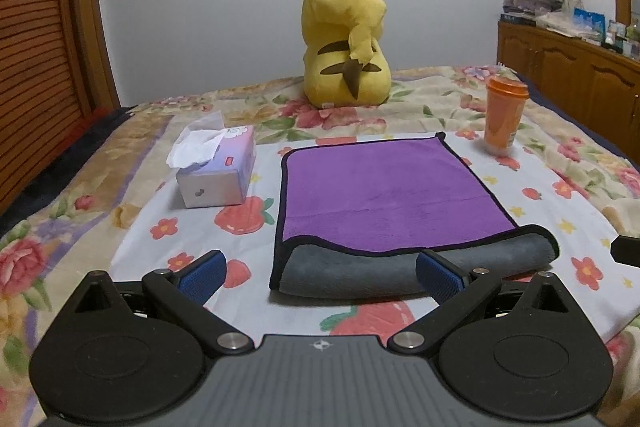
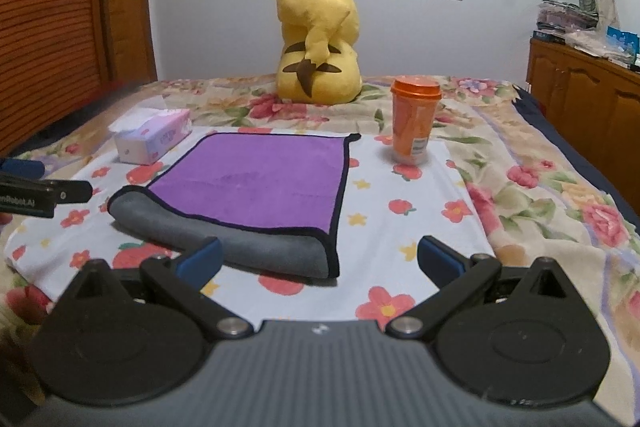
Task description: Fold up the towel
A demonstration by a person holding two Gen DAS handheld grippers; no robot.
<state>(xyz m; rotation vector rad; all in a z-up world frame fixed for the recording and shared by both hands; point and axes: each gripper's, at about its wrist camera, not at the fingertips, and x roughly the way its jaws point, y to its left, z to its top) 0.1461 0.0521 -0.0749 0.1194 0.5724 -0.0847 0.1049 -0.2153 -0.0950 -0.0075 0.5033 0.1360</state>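
Towel (image 1: 384, 187) folding looks barely begun to us: it lies spread on the bed (image 1: 80, 227), purple face up, with only its near edge rolled back to show the grey underside. Going left to right, we see the tissue box (image 1: 216, 171), then the towel, then the orange cup (image 1: 505, 119). Our left claw (image 1: 320, 273) gapes wide and holds nothing, one finger before the grey roll; our right claw (image 2: 320, 259) is equally wide and empty.

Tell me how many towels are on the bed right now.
1: the purple-and-grey microfibre towel lies on the white floral cloth, between the tissue box and orange lidded cup. None visibly hidden.
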